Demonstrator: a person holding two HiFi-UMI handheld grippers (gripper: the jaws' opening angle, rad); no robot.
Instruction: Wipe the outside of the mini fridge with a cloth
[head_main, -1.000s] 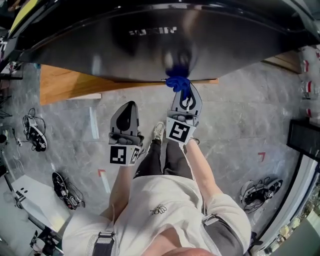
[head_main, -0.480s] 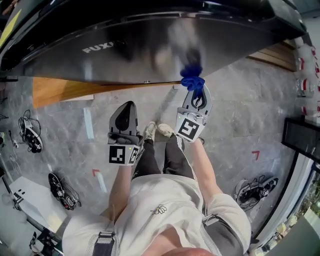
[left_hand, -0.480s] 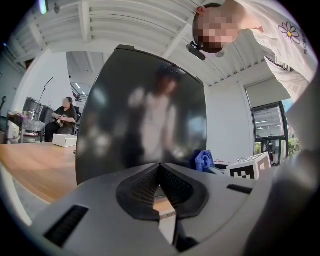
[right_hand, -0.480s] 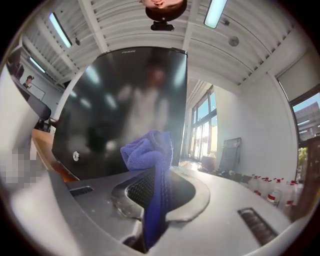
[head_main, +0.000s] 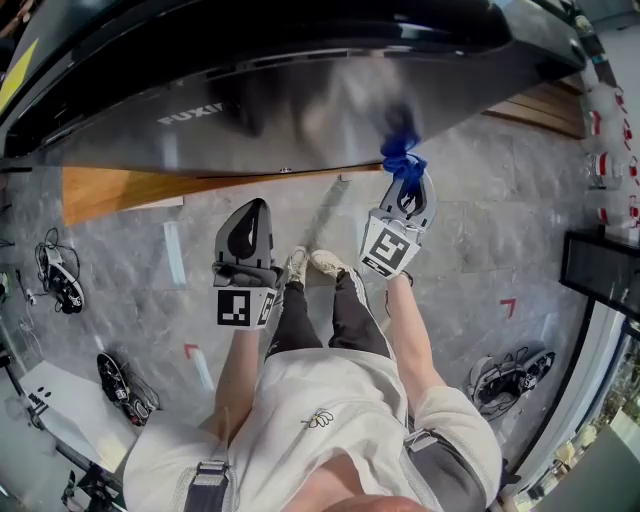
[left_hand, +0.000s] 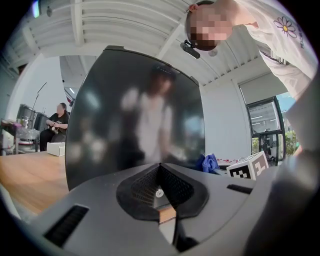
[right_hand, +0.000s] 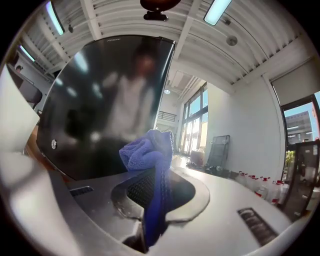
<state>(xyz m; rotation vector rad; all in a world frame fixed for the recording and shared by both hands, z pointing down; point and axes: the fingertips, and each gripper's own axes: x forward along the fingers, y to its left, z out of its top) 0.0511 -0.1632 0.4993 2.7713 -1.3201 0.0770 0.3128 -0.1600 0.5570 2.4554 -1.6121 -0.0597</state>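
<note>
The black glossy mini fridge (head_main: 300, 90) fills the top of the head view; its door face (left_hand: 135, 115) (right_hand: 110, 100) mirrors the person. My right gripper (head_main: 408, 190) is shut on a bunched blue cloth (head_main: 402, 160) (right_hand: 150, 150), which presses against the lower right part of the door. My left gripper (head_main: 250, 222) hangs a little below the fridge, left of the right one, with its jaws closed together and nothing between them (left_hand: 161, 192). The cloth (left_hand: 209, 162) also shows at the right of the left gripper view.
The fridge stands on a wooden platform (head_main: 130, 185) over a grey stone floor (head_main: 480, 230). Cabled devices (head_main: 60, 275) (head_main: 510, 375) lie on the floor at left and right. A seated person (left_hand: 57, 125) is far off at the left.
My right gripper has slid the cloth to the right along the bottom of the door, from near its middle toward the right edge. The left gripper has stayed where it was.
</note>
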